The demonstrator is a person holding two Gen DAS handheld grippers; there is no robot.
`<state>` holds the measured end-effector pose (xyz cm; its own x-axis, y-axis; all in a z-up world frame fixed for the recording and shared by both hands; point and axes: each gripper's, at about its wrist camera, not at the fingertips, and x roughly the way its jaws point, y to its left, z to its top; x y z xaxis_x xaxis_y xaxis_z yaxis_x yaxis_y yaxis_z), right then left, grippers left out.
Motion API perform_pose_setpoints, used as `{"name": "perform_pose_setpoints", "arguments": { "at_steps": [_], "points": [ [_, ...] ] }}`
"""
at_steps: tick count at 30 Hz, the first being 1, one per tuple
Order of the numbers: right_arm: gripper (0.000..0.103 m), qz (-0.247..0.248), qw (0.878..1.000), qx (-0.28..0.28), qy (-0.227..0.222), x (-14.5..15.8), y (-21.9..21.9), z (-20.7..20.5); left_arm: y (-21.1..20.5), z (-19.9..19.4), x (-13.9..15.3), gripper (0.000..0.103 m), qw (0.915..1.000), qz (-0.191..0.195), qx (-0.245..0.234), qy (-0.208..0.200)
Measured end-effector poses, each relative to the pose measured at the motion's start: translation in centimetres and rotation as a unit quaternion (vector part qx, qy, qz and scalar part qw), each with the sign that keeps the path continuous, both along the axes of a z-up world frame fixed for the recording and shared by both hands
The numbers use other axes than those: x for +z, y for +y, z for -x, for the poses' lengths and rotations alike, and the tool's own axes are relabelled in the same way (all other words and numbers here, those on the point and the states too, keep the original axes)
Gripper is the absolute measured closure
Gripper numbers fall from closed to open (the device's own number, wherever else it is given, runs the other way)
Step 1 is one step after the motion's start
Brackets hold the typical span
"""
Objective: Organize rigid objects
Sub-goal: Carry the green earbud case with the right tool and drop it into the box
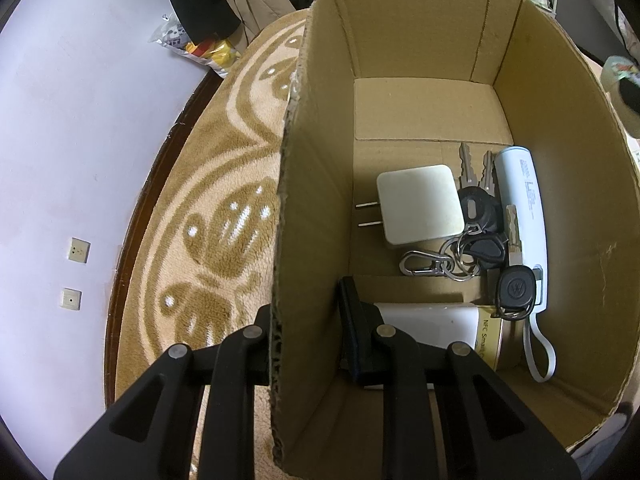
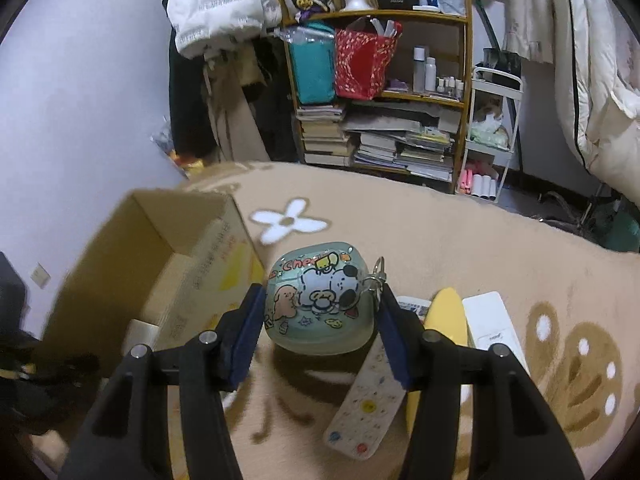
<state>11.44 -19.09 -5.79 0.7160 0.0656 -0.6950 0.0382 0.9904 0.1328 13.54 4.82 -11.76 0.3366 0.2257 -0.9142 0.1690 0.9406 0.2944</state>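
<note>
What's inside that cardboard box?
Inside the cardboard box lie a white plug adapter, a bunch of keys, a white cylinder with a strap and a white-and-gold box. The left gripper hides part of that last one.

The left wrist view looks steeply down from close above a cardboard box (image 1: 400, 60), its near wall running from 12 to 6 o'clock, patterned carpet (image 1: 224, 216) at 9 o'clock. The right wrist view sits low, facing level across the same carpet (image 2: 460, 232) toward a shelf (image 2: 400, 92) at 12 o'clock. Both views share the box (image 2: 132, 264), at 9 o'clock in the right view.
</note>
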Motion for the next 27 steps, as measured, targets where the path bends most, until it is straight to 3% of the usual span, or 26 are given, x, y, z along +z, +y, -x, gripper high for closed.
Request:
{"name": "perform_pose_setpoints", "arguments": {
  "at_steps": [16, 27],
  "points": [
    [0.045, -0.048, 0.994, 0.072, -0.070, 5.9, 5.8, 2.6, -0.3, 0.1, 0.1, 0.082, 1.0000, -0.004, 0.000, -0.002],
    [0.045, -0.064, 0.991, 0.104, -0.048, 4.6, 8.2, 2.8, -0.1, 0.1, 0.1, 0.082, 1.0000, -0.002, 0.001, 0.000]
  ]
}}
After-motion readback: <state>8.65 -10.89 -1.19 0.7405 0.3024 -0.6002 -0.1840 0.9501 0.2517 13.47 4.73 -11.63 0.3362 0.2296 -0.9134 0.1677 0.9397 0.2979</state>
